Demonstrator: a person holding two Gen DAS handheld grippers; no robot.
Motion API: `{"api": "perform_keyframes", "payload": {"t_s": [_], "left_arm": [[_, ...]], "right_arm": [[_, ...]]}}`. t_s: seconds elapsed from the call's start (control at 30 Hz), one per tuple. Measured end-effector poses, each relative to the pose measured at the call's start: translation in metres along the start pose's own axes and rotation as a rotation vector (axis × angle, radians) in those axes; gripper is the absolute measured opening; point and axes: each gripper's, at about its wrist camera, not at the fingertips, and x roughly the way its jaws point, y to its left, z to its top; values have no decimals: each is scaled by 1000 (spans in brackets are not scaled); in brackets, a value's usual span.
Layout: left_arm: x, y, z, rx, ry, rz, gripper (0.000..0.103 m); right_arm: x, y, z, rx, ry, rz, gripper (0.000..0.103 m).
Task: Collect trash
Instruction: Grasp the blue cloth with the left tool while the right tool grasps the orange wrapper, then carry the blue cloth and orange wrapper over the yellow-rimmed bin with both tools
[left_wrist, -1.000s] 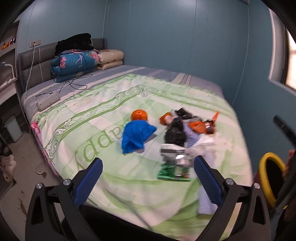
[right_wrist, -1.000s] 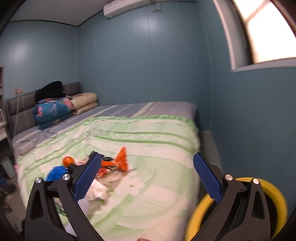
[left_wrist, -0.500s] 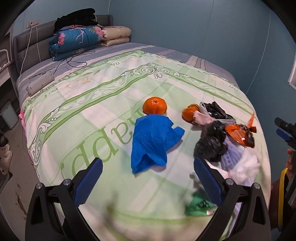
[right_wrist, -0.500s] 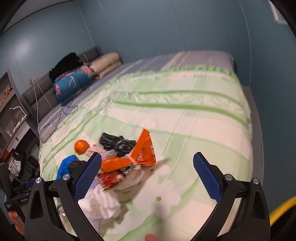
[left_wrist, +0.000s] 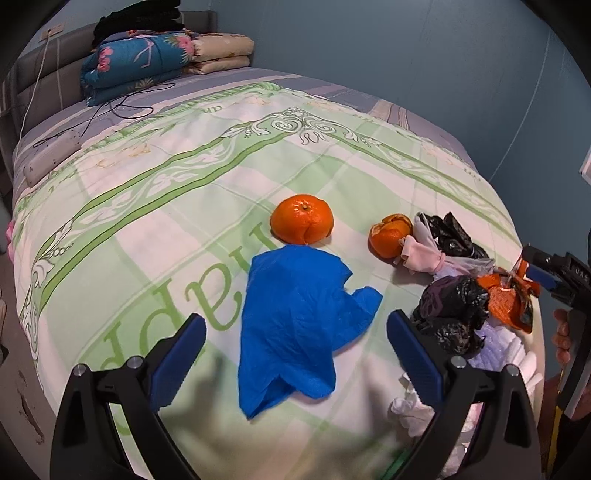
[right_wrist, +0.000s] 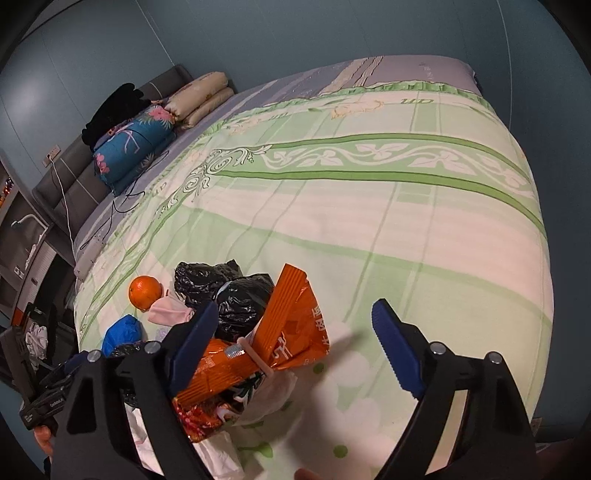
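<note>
My right tongs (right_wrist: 291, 347), spread and just narrowing around nothing, hang nearest the orange snack wrapper (right_wrist: 280, 339), its long axis slanting up-right beside the black bag (right_wrist: 240, 299); left tongs (left_wrist: 295, 354) straddle the blue bag (left_wrist: 295, 325), spread.

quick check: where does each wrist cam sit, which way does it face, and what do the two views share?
Left wrist: on the left gripper, angled down at the blue bag and whole orange; own open jaws show, right gripper at the right edge.
Right wrist: on the right gripper, angled down at the orange snack bag; own jaws open, just closing slightly, nothing gripped.
Shared: green blanket, orange, blue bag, black bags.
</note>
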Motion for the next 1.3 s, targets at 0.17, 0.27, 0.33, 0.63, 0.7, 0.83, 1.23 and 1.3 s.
{"api": "perform_keyframes", "payload": {"t_s": [0.17,0.27,0.33,0.63,0.7,0.83,1.23,1.3], "left_arm": [[20,-7,2,24,43,-15,77],[31,-10,2,24,68,-35,59],[37,-8,1,12,84,-36,36],[15,-3,-3,-27,28,-77,4],[5,-6,-3,-23,7,-80,4],[-21,-10,-3,-25,-38,-99,4],[-104,-52,-28,21,-108,-194,4],[-112,-66,-38,34,-106,-246,4]], "right_arm": [[14,-3,-2,22,56,15,69],[20,-3,-4,24,80,30,49],[21,-1,-5,13,87,48,42],[-5,19,-4,-80,42,37,18],[-15,22,-2,-95,20,31,17],[-44,27,-1,-118,-32,18,17],[-165,23,-35,-132,-135,10,17],[-183,17,-44,-127,-150,-12,17]]}}
